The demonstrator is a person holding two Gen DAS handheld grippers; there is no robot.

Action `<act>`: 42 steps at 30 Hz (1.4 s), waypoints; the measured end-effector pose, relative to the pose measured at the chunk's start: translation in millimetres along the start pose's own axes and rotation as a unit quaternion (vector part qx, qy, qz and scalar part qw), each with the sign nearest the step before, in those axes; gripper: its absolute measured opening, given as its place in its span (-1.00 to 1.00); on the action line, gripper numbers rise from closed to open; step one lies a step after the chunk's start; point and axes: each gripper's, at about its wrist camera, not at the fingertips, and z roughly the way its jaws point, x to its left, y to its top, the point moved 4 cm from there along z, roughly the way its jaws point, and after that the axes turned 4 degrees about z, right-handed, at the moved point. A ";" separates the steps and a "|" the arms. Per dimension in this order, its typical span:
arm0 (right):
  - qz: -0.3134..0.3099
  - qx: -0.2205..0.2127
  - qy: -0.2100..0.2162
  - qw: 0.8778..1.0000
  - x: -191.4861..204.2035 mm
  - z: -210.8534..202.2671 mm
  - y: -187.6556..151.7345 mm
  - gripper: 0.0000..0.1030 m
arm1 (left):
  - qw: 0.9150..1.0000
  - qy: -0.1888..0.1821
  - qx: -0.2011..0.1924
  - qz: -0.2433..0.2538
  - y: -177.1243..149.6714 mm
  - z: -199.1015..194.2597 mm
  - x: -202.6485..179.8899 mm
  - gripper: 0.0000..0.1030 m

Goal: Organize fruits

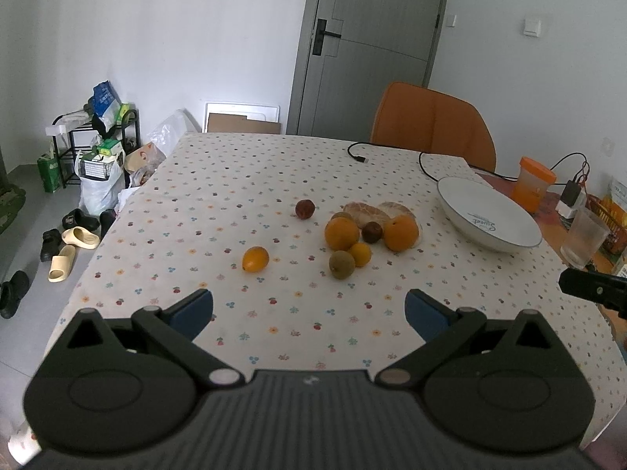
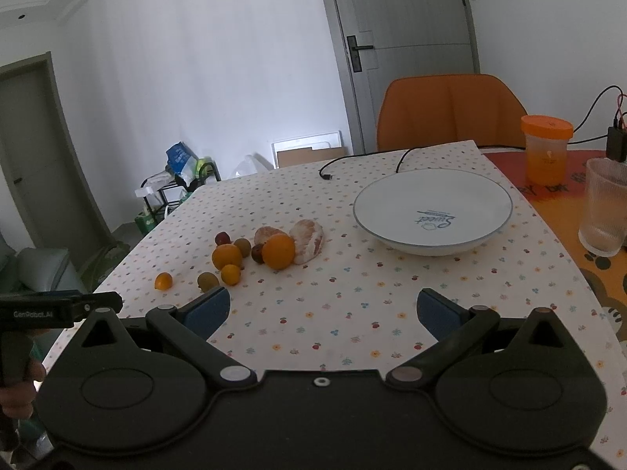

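Nearest to me, my left gripper (image 1: 308, 313) hangs above the near edge of the table with its blue pads spread wide and nothing between them. My right gripper (image 2: 323, 313) is the same: fingers wide apart, empty, over bare cloth. The tablecloth (image 1: 274, 180) is white, dotted with small fruit and flower prints, and covers most of the table.

Further in lies the fruit, all loose on the cloth. A small orange citrus (image 1: 255, 259) sits alone to the left. Right of it is a cluster: a kiwi (image 1: 341, 264) touching a small yellow-orange fruit (image 1: 360, 254), then two larger oranges (image 1: 341, 233) with a dark plum (image 1: 372, 232) between them. Behind these are peeled pomelo segments (image 2: 309, 241), and a second reddish plum (image 1: 305, 209) sits apart, to the back left.

To the right of the fruit stands a wide white bowl (image 2: 462, 244), with nothing in it. Beyond it I see a ribbed glass (image 2: 603, 207) and an orange-lidded jar (image 2: 545, 149) on an orange mat, and a black cable (image 1: 358, 154) trailing across the far cloth.

Past the table: an orange chair (image 1: 431, 121), a grey door (image 1: 372, 47), white walls, a cluttered black rack (image 1: 94, 133), and slippers (image 1: 70, 250) on the floor to the left.
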 end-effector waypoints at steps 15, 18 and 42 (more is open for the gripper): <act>0.000 0.000 -0.002 1.000 -1.3 0.8 -1.0 1.00 | 1.000 -0.001 0.000 0.000 0.2 0.2 0.9 1.00; 0.000 0.000 -0.003 1.000 -2.0 1.3 -1.0 1.00 | 1.000 -0.001 0.000 0.000 0.1 0.2 0.9 1.00; -0.019 0.002 0.007 1.000 2.0 6.3 -2.9 1.00 | 1.000 0.005 0.001 -0.004 1.5 8.1 2.1 1.00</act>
